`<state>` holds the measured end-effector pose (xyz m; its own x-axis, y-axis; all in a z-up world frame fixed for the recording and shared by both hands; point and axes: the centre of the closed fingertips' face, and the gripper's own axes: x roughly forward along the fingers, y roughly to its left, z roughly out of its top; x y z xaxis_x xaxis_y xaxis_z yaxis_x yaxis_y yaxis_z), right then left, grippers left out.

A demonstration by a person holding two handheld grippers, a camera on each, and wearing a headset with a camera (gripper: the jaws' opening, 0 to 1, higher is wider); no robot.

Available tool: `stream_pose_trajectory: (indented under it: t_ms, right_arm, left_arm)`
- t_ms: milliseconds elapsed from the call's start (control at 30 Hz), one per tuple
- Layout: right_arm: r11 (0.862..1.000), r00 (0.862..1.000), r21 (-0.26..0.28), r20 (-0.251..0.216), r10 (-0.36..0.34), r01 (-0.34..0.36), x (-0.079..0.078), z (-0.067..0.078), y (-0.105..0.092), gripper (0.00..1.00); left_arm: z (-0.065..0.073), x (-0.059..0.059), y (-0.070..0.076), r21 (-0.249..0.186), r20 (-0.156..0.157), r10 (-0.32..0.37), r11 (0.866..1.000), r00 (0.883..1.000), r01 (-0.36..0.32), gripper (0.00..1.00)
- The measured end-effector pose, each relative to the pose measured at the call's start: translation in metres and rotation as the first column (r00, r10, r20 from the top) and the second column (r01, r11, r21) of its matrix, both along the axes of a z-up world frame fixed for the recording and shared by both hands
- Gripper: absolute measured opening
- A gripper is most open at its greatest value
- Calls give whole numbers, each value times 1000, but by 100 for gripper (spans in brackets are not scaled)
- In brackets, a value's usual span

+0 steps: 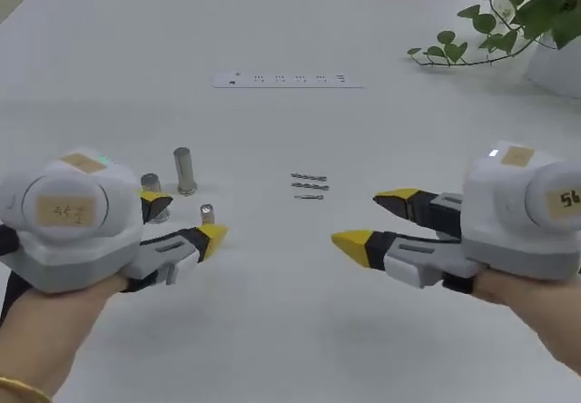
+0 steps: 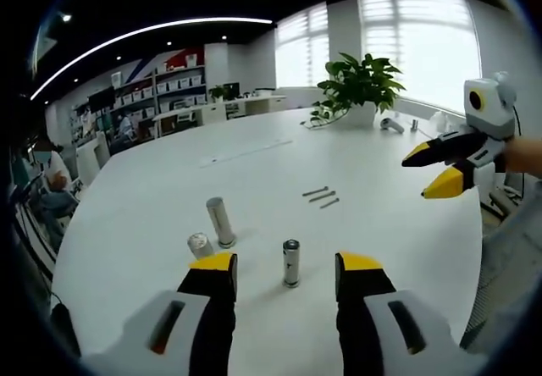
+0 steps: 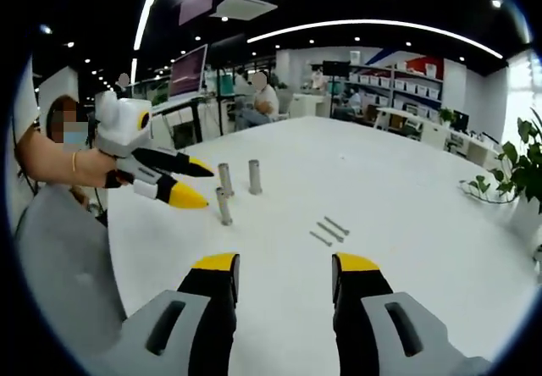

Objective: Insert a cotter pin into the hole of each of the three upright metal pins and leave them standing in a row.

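Just ahead of gap in left gripper (image 1: 189,217), jaws parted, nothing held: one metal pin (image 2: 290,262) upright on table (image 1: 290,330). Tall pin (image 1: 184,169) and third pin (image 1: 151,185) upright beyond it, close together. Cotter pins (image 1: 309,185) flat, side by side, between both grippers, farther out. Right gripper (image 1: 359,219) jaws spread, empty.

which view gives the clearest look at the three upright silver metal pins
The left gripper view: all three upright silver metal pins stand close and unobstructed beyond its open jaws. In the head view the left gripper partly hides one. The right gripper view shows all three, but smaller.
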<state>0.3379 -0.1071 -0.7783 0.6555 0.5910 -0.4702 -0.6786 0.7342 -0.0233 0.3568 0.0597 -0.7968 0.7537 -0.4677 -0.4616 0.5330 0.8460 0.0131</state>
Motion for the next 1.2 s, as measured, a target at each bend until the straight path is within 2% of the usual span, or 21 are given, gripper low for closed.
stream_pose_trajectory:
  t_ms: [267, 367, 500, 600, 733, 1033, 1200]
  right_arm:
    - [998, 999, -40, -14, 48, -49, 18, -3, 5, 35]
    - [992, 995, -80, -30, 93, -95, 25, -11, 8, 32]
    - [991, 992, -69, -60, 114, -118, 32, -17, 13, 31]
    - [986, 987, -86, -80, 139, -146, 38, -22, 17, 30]
    - [973, 981, -147, -97, 166, -179, 46, -30, 17, 28]
    - [950, 968, -212, -150, 201, -230, 66, -49, 20, 24]
    - [935, 962, -247, -166, 217, -254, 76, -58, 24, 22]
  left_arm:
    - [7, -5, 10, -16, 4, 21, 1000, 1000, -21, 59]
    - [10, -7, 13, -28, 7, 23, 999, 1000, -23, 63]
    - [12, -10, 16, -26, 17, 27, 999, 999, -27, 67]
    - [14, -12, 19, -24, 21, 26, 999, 999, -25, 70]
    - [17, -13, 21, -27, 31, 26, 999, 999, -25, 74]
    - [21, -13, 25, -2, 65, -3, 1000, 998, 3, 81]
    - [20, -14, 25, -9, 54, -6, 1000, 999, 6, 83]
